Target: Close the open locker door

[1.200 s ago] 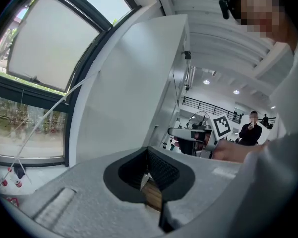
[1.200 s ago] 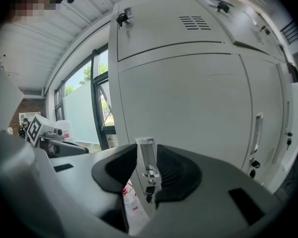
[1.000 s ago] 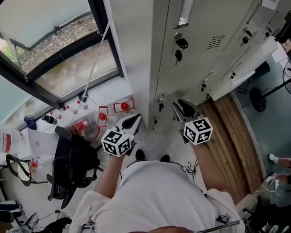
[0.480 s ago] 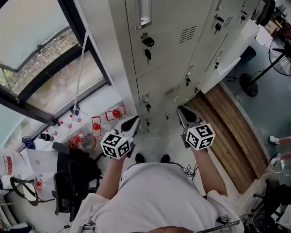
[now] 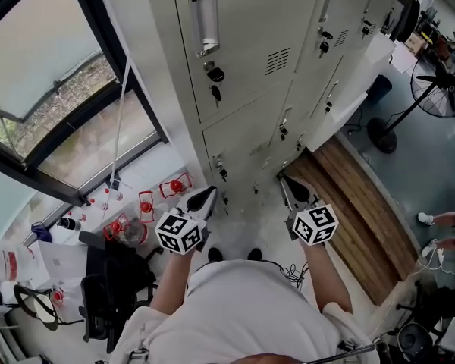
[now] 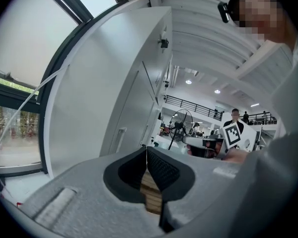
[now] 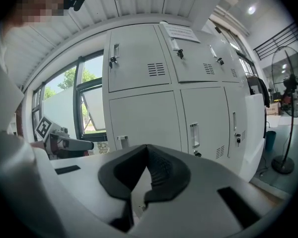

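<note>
A bank of pale grey lockers (image 5: 243, 67) stands straight ahead of me. One white door (image 5: 360, 74) juts out from its right part; in the right gripper view this door (image 7: 254, 133) stands edge-on at the right. My left gripper (image 5: 205, 197) is held short of the lower left lockers, shut and empty (image 6: 147, 150). My right gripper (image 5: 287, 180) hovers before the lower lockers, left of the jutting door. Its jaws (image 7: 147, 148) have just been closing and now meet with nothing between them. Neither gripper touches a locker.
A large window (image 5: 61, 89) runs along the left. Red-capped bottles (image 5: 148, 203) and a black chair (image 5: 110, 279) sit on the floor at lower left. A wooden floor strip (image 5: 356, 211) and a standing fan (image 5: 432, 74) lie to the right.
The right gripper's jaws went from open to shut. Both grippers and the view shifted, so the lockers now sit more in the middle and the jutting door shows further right.
</note>
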`<action>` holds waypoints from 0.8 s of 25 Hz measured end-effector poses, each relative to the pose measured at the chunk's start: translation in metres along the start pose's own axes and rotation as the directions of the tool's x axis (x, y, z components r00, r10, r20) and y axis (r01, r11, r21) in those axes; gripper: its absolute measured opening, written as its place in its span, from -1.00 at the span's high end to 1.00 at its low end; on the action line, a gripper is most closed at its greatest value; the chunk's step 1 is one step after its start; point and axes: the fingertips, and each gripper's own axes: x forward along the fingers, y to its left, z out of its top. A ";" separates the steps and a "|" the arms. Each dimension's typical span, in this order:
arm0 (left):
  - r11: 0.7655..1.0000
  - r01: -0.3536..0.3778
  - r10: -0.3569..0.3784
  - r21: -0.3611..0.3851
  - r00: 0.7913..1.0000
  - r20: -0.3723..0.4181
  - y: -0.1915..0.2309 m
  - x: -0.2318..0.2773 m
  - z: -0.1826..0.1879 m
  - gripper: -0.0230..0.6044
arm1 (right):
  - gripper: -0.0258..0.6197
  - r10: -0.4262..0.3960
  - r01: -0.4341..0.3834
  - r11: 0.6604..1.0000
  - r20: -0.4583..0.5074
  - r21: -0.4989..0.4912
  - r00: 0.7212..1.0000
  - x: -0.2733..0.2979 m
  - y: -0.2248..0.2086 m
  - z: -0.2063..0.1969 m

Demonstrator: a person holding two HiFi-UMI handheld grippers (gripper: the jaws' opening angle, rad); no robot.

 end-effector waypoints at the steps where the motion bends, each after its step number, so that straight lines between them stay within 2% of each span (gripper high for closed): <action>1: 1.000 -0.002 0.002 -0.001 1.000 0.001 -0.001 0.000 0.000 0.88 | 0.91 -0.001 0.001 1.000 0.007 -0.005 1.000 -0.001 0.000 0.001; 9: 1.000 -0.016 0.016 0.014 1.000 0.006 -0.001 -0.001 0.005 0.88 | 0.91 0.032 -0.031 0.999 0.029 -0.018 0.999 0.000 0.005 0.011; 20: 1.000 -0.031 0.031 0.001 0.999 0.016 0.001 -0.004 0.004 0.88 | 0.91 0.028 -0.028 1.000 0.014 -0.005 1.000 0.001 0.003 0.008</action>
